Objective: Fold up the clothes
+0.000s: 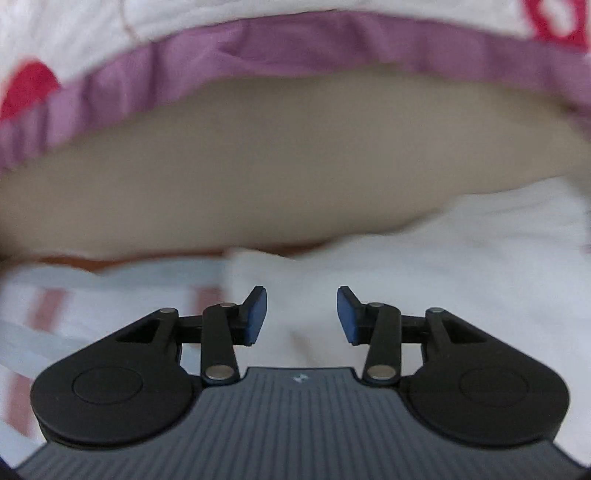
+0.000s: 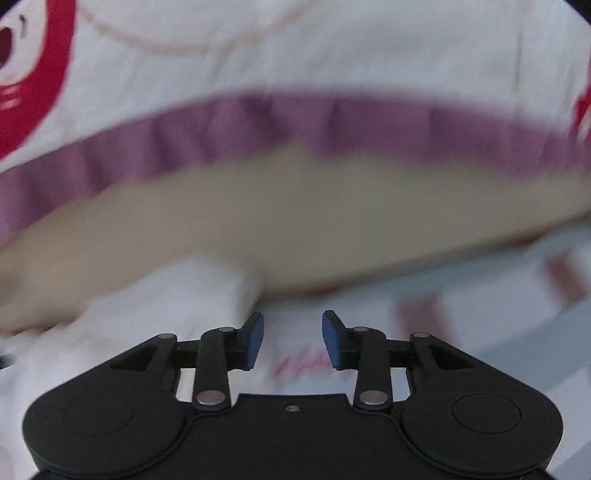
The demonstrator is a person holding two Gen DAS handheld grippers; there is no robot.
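Left wrist view: both grippers hang over blurred white cloth, fingers spread and holding nothing.

Biggest is a white garment [image 1: 258, 14] with red print and a purple hem [image 1: 332, 40], lying at the far side beyond a band of beige surface [image 1: 258, 166]. Nearer lies white fabric [image 1: 461, 258] and a striped cloth [image 1: 55, 306]. Left gripper [image 1: 301, 314] and right gripper [image 2: 293, 339] show blue pads [image 2: 332, 341] apart above the fabric.

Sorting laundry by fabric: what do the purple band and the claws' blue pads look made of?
Purple band: seemingly soft woven or knit cloth, matte; it gathers into small pleats. Blue pads: probably rubber or soft plastic, smooth and dull. Blur leaves both uncertain.
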